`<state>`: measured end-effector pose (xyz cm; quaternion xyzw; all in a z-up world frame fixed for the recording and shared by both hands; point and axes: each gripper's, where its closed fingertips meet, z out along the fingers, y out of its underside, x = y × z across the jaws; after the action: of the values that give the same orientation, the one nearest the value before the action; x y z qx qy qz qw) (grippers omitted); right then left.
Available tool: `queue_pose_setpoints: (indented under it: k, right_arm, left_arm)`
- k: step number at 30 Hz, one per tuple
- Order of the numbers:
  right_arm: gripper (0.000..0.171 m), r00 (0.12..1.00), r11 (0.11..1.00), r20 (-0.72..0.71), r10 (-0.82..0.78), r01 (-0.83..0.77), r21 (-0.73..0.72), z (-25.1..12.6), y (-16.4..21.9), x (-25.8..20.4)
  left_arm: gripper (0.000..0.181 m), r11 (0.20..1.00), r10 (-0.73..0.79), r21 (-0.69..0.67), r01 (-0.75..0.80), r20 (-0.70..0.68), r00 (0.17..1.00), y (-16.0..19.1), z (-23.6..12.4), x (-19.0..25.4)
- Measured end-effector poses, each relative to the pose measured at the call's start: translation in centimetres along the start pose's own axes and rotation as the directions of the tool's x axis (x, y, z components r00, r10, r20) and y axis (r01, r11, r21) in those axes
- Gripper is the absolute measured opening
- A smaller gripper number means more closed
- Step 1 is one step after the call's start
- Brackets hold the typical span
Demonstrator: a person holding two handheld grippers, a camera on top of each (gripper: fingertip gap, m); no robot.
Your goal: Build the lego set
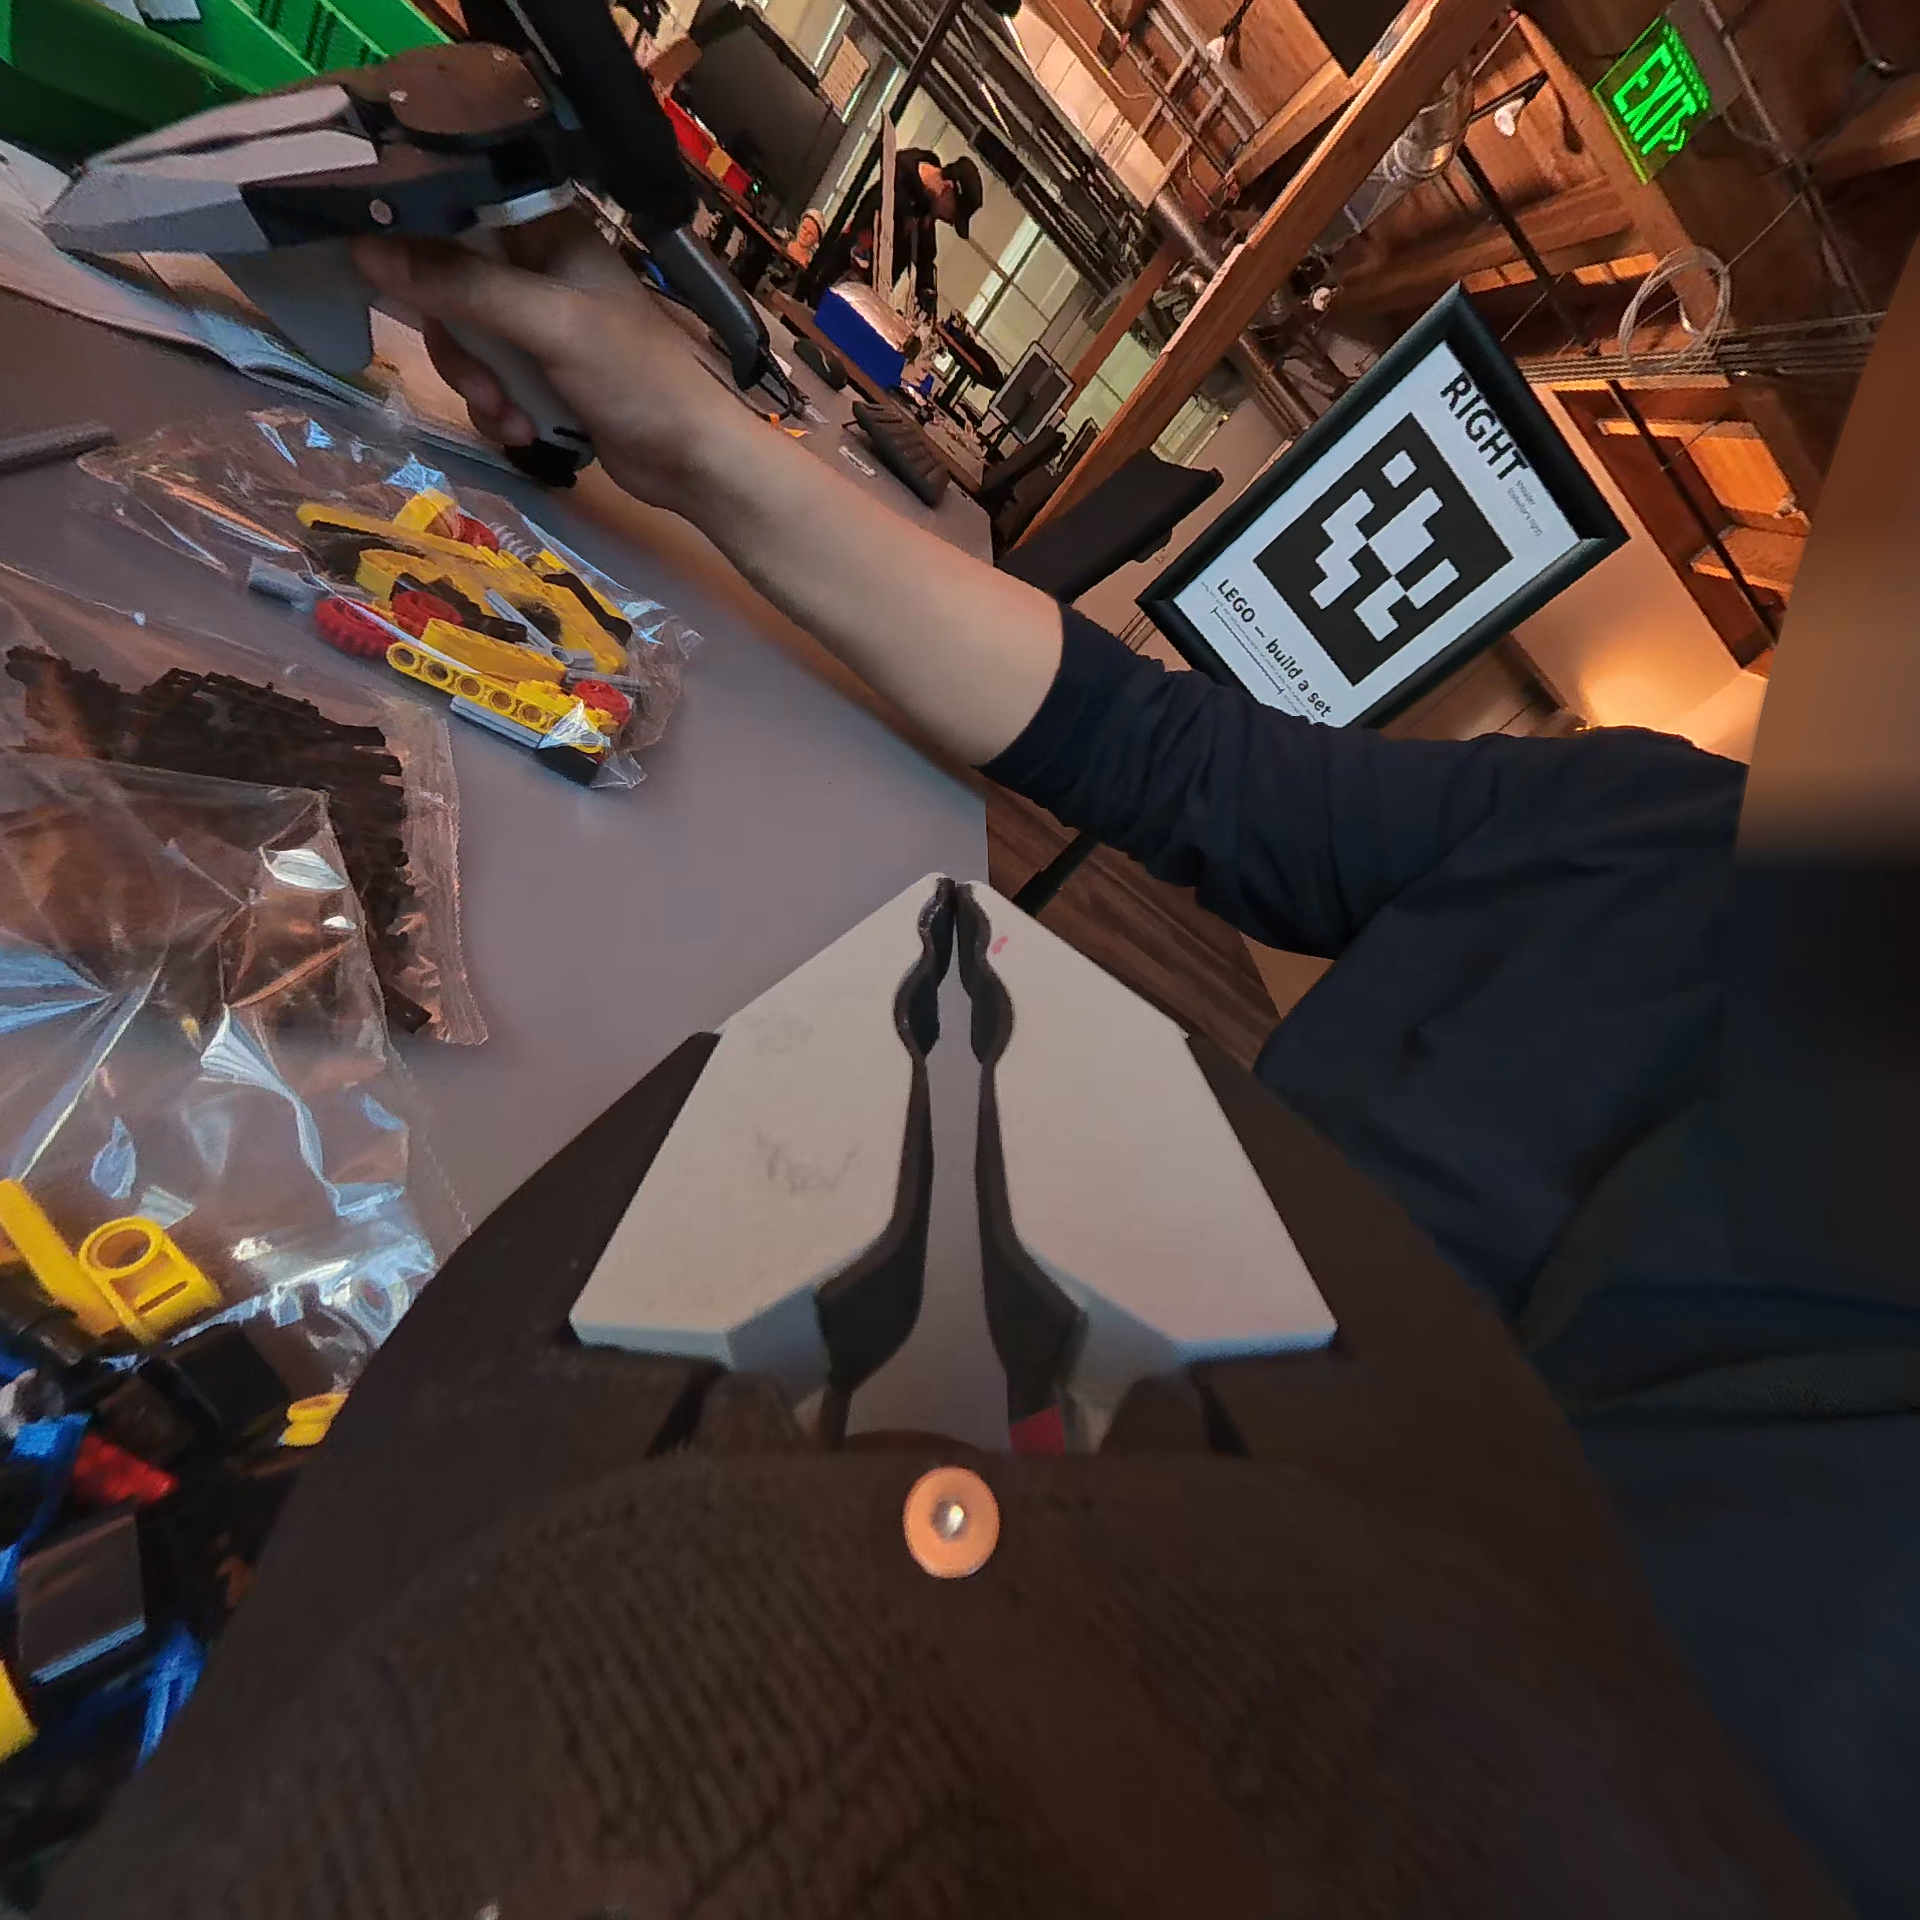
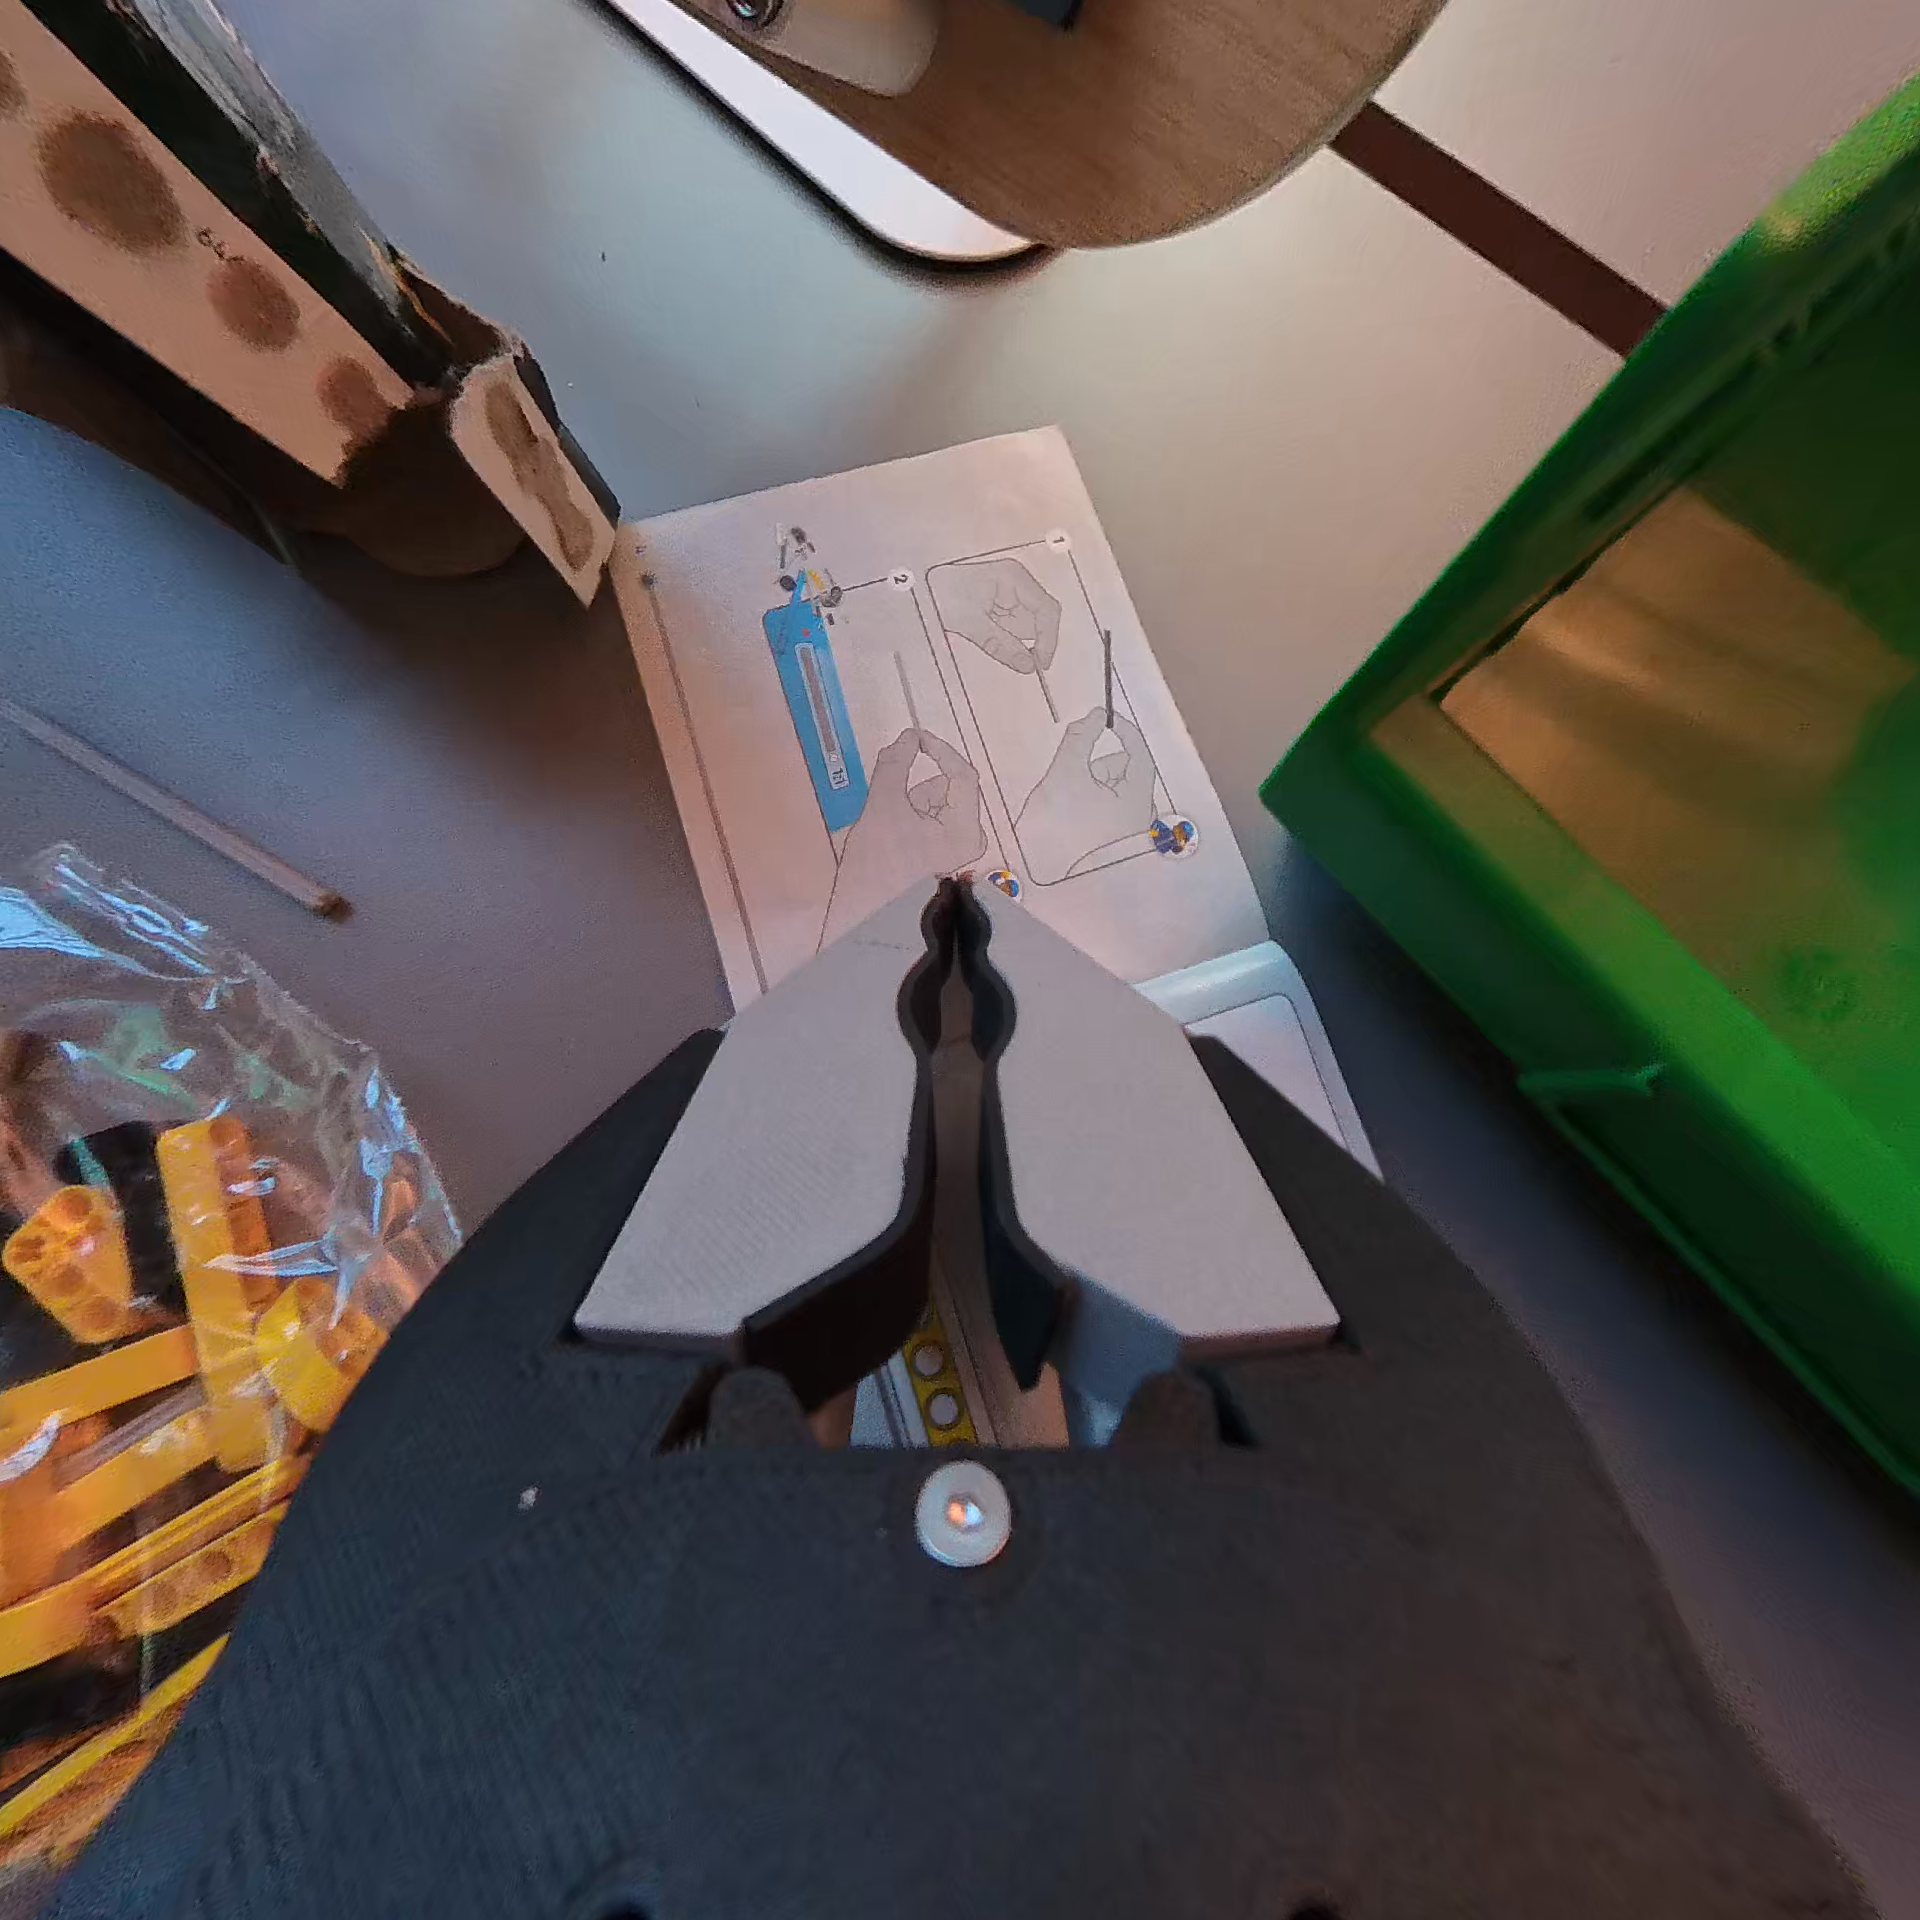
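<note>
Grey tabletop (image 1: 665, 862) in a timber-beamed workshop. Clear plastic bag of yellow, red and black lego beams (image 1: 468, 613): flat on the table, sealed. White printed instruction booklet (image 2: 935, 707): open, beside green plastic crate (image 2: 1662, 790). Right gripper (image 2: 954, 885): above the booklet, tips pressed together, holding nothing. Left gripper (image 1: 951, 888): near the table edge, tips together, empty. Thin grey rod (image 2: 177, 810): loose on the table.

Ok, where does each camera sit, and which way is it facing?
Left wrist view: on the left tongs, shut, facing across the grey table toward the person's bare forearm holding the right tongs.
Right wrist view: on the right tongs, shut, looking down at the white instruction booklet beside the green plastic crate.
Shared: the clear bag of yellow bricks.
</note>
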<state>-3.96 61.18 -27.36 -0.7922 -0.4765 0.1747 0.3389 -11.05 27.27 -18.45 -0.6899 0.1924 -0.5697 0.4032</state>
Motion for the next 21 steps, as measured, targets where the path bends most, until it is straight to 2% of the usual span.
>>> queue_pose_setpoints:
  k: [3,6,12,15,21]
  right_arm:
    - [0.002,0.999,0.999,0.007,0.048,-0.048,-0.009,-0.8,0.1,0.4]
    - [0.023,0.993,0.995,0.071,0.095,-0.095,0.000,-3.1,0.6,-0.3]
    - [0.052,0.999,0.999,0.033,0.038,-0.037,-0.012,-6.2,3.4,-1.3]
    - [0.054,0.998,0.997,-0.054,-0.036,0.032,-0.075,-5.5,5.1,-0.5]
    - [0.048,0.955,0.976,-0.221,-0.195,0.166,-0.143,-6.3,4.9,2.5]
  left_arm:
    - [0.000,1.000,-0.006,0.009,0.006,-0.008,1.000,-0.1,-0.1,0.0]
    - [0.000,1.000,-0.011,0.017,0.011,-0.021,1.000,-0.2,-0.2,0.1]
    - [0.000,1.000,-0.028,0.008,0.029,-0.045,0.999,-0.1,-0.1,0.3]
    - [0.000,0.999,-0.033,0.002,0.033,-0.043,0.999,-0.1,0.0,0.2]
    - [0.000,0.999,-0.025,0.019,0.025,-0.031,0.999,-0.3,-0.2,0.1]
